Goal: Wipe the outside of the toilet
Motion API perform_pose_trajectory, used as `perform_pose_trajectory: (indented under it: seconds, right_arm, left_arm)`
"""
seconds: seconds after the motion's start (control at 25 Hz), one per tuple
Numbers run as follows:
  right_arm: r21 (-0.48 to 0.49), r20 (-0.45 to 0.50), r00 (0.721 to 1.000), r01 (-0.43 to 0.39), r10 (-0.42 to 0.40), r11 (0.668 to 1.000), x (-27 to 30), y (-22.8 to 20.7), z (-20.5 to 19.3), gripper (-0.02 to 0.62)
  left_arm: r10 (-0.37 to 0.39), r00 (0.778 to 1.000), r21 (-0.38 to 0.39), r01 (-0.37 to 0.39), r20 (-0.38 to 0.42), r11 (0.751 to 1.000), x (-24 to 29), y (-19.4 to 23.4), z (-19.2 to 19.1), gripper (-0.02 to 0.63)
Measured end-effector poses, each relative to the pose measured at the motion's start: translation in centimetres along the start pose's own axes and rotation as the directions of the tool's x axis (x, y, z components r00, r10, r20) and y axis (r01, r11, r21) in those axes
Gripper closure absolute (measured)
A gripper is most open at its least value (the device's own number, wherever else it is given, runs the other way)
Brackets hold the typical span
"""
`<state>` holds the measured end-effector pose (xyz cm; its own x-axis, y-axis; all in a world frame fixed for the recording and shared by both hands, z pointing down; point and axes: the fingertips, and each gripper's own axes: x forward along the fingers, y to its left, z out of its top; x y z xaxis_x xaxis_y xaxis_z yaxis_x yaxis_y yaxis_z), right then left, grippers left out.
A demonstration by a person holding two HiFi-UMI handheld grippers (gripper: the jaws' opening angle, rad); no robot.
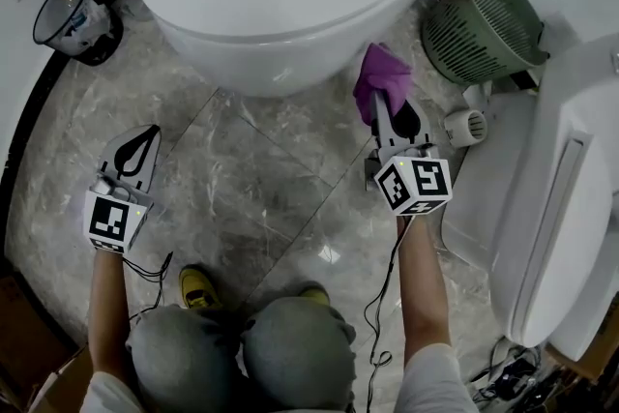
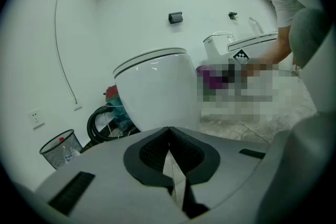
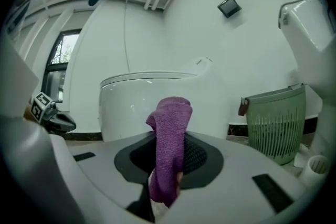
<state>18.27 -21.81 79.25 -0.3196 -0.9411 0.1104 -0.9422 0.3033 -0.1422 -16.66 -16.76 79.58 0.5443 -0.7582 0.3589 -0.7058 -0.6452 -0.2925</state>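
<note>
Pinching purple cloth [image 3: 170, 134], right gripper [image 1: 384, 116] near toilet [image 1: 290, 5], left gripper [image 2: 169, 136] jaws together

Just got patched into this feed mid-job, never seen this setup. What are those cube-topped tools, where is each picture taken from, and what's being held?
There is no robot here: a person crouches on the marble floor with a two-jaw gripper in each hand; the marker cubes are part of them. The head view comes from a camera on the person's head, looking down. The two gripper views come from cameras riding on the grippers, looking along their jaws. The left gripper is shut on nothing, off to the side. The right gripper pinches a purple cloth close to the white toilet; whether it touches, I cannot tell. A wire bin and a green basket stand nearby.
</note>
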Motion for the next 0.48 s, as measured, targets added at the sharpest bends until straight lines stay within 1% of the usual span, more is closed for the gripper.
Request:
perform_pose_trajectory:
  seconds: [0.08, 0.12, 0.2, 0.28, 0.32, 0.48]
  right_arm:
    - [-0.022, -0.005, 0.997, -0.074, 0.074, 0.997, -0.3, 2.8, -0.5, 0.503]
    - [-0.016, -0.004, 0.994, -0.114, 0.113, 0.993, -0.3, 4.3, -0.8, 0.503]
    - [0.014, -0.004, 0.982, -0.189, 0.189, 0.982, -0.3, 7.2, -1.7, 0.503]
    - [0.004, -0.018, 0.966, -0.259, 0.259, 0.966, -0.1, 10.1, -2.6, 0.503]
    - [-0.006, -0.029, 0.958, -0.286, 0.286, 0.958, 0.2, 11.5, -3.1, 0.503]
    - [0.014, -0.048, 0.923, -0.381, 0.382, 0.924, 1.3, 16.4, -4.7, 0.503]
  left_arm:
    - [0.008, 0.999, 0.008, -0.008, -0.040, 1.000, -0.3, 0.3, -1.0, 0.589]
    - [0.012, 0.999, 0.006, -0.011, -0.046, 1.000, -0.4, 0.5, -1.1, 0.589]
    - [0.012, 1.000, -0.003, -0.012, -0.017, 1.000, -0.4, 0.6, -0.5, 0.589]
    - [0.008, 0.999, -0.011, -0.007, 0.031, 1.000, -0.4, 0.5, 0.4, 0.589]
    - [0.007, 0.999, -0.008, -0.007, 0.041, 1.000, -0.5, 0.6, 0.6, 0.589]
    - [0.021, 0.999, 0.012, -0.021, 0.040, 1.000, -1.4, 1.3, -0.1, 0.589]
